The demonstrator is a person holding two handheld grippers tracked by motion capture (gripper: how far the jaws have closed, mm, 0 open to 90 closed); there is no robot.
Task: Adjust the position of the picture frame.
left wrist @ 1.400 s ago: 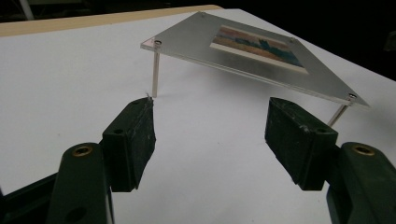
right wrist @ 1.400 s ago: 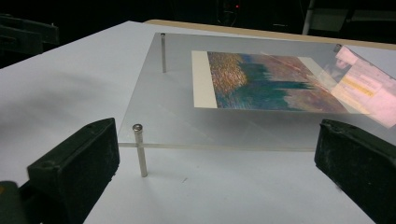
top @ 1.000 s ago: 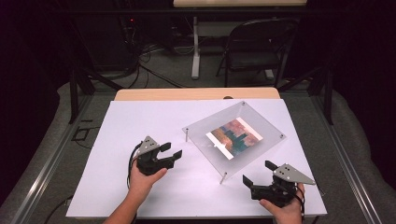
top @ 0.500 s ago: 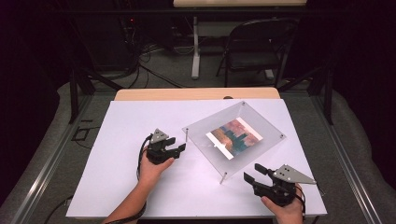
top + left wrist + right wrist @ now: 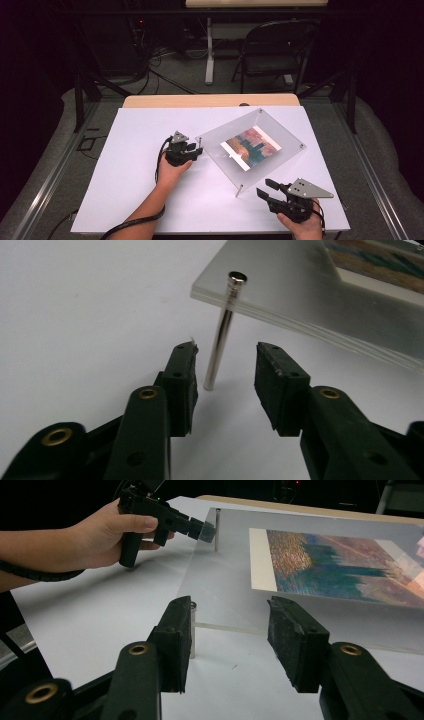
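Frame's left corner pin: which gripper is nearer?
Left. The left gripper has the pin between its open jaws, which have just been closing. The right gripper sits off the frame's near corner.

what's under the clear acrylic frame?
Slim metal standoff legs hold the clear acrylic frame above the white tabletop, visible through the clear margin. The colourful print inside covers the tabletop beneath it.

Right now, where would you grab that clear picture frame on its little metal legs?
Probably by a corner leg, coming in level from the side under the clear frame: the pin is slim, upright and exposed there, and the left tool already straddles it, jaws just closing, not yet pressing.
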